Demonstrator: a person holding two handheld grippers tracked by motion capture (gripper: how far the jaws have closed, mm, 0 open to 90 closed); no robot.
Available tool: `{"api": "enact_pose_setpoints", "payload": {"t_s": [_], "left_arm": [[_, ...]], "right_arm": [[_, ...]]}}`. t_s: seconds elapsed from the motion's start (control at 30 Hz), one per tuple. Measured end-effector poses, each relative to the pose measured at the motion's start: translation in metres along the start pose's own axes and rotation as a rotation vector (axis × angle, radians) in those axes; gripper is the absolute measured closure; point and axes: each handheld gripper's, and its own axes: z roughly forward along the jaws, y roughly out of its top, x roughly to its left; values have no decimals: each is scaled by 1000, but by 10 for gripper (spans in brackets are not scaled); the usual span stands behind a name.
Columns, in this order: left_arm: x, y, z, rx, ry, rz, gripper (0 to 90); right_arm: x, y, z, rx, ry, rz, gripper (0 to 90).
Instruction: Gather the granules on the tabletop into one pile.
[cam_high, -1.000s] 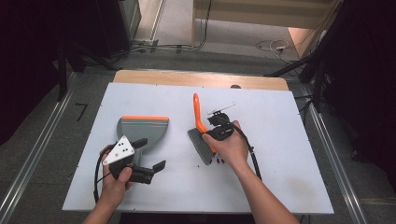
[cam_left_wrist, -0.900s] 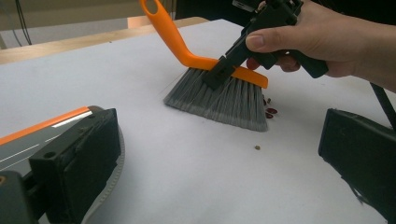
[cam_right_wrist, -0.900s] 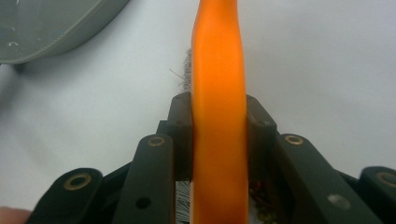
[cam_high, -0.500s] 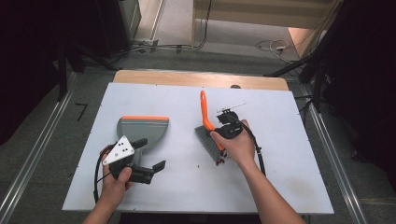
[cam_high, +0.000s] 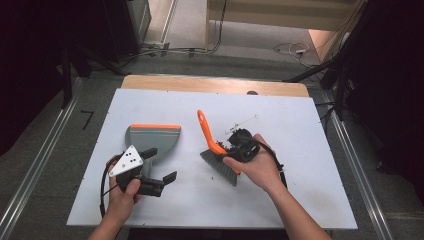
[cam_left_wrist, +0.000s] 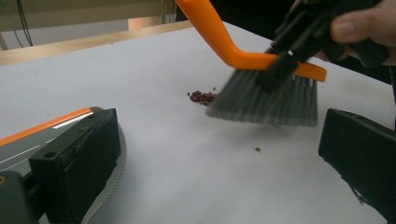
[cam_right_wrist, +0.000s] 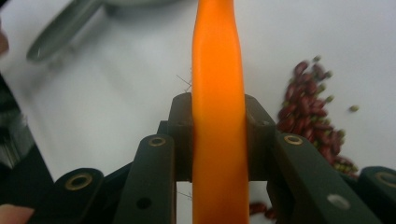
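Note:
An orange-handled brush (cam_high: 207, 135) with grey bristles (cam_left_wrist: 266, 100) stands on the white table, its handle leaning up and away. My right gripper (cam_high: 223, 148) is shut on the handle just above the bristles, and the orange handle (cam_right_wrist: 217, 93) runs up between its black jaws. A small pile of red beans (cam_left_wrist: 202, 97) lies on the table right by the bristles and also appears beside the handle (cam_right_wrist: 315, 112). A grey dustpan (cam_high: 151, 137) with an orange edge lies to the left. My left gripper (cam_high: 162, 164) stands open at its near side, one jaw against the pan's rim (cam_left_wrist: 114, 172).
The white tabletop (cam_high: 310, 195) has bare room in front and to the right. One stray bean (cam_left_wrist: 257, 149) lies near the bristles. A wooden strip (cam_high: 210, 84) borders the far edge, with cables on the floor beyond.
The right hand has carried the brush a little toward the person and to the left, its handle leaning further left. The left hand and dustpan have stayed put.

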Motion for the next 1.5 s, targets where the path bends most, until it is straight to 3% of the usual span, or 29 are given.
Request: {"api": "enact_pose_setpoints", "payload": {"t_s": [0.13, 0.33, 0.4, 0.43, 0.6, 0.87, 1.2, 1.5], "left_arm": [[-2, 2, -1, -14, -5, 6, 0], [-5, 3, 1, -8, -9, 14, 0], [-5, 2, 1, -7, -9, 13, 0], [-5, 2, 1, -6, -8, 11, 0], [-3, 1, 2, 0, -8, 9, 0], [-4, 1, 2, 0, -9, 8, 0], [-5, 0, 4, 7, -15, 12, 0], [-5, 0, 5, 8, -16, 10, 0]], "right_arm": [[12, -14, 2, 46, 37, -101, 688], [20, -26, 20, 142, 80, -199, 688], [15, -25, 21, 117, 96, -186, 688], [12, -24, 22, 120, 81, -193, 687], [-7, -21, 23, 117, 112, -207, 685], [-32, -12, 19, 89, 59, -190, 684], [-49, -3, 16, 68, 10, -171, 685], [-56, 1, 14, 54, -17, -208, 685]]}}
